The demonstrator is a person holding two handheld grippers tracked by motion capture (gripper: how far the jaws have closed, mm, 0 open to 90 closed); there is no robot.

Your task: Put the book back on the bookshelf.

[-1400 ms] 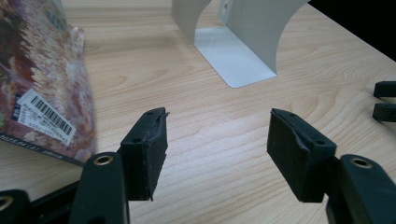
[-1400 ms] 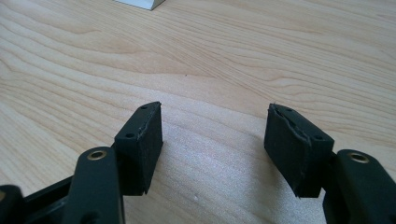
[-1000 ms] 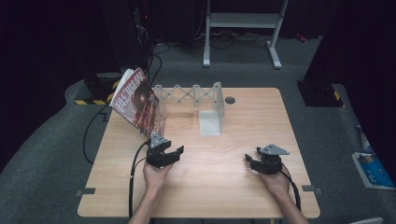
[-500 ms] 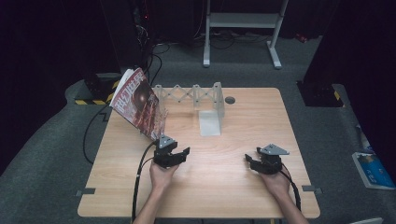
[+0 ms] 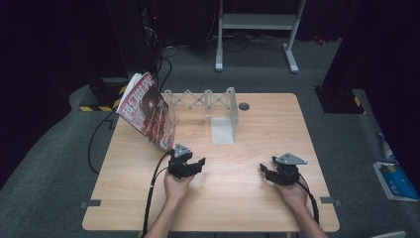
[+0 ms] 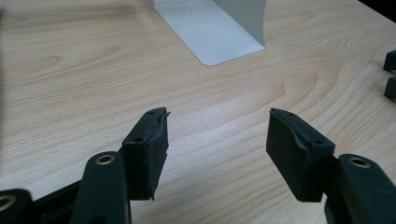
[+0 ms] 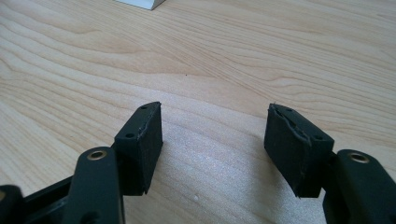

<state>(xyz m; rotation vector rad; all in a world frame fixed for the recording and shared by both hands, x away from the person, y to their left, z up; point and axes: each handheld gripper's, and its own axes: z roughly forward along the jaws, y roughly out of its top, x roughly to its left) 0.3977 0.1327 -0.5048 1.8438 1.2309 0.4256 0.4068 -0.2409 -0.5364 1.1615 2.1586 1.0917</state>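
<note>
Grippers both wide open, empty — left gripper (image 5: 197,164), right gripper (image 5: 265,170) on light wooden table (image 5: 247,208); red magazine (image 5: 147,110) leaning far left, white metal bookend (image 5: 225,124) beyond.

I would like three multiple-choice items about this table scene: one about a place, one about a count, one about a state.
1. Where is the magazine?
A. leaning at the far-left end of the accordion rack
B. flat at the table's near right corner
C. held in a claw

2. How many hand-held claws are over the table?
A. one
B. two
C. three

3. In what state is the left claw?
A. shut on the magazine
C. shut on nothing
B. open, holding nothing

Answers: 1 A, the high view shows it tilted against the rack's left end. 2 B, the left claw and the right claw are there. 3 B, its jaws stand apart over bare wood.
</note>
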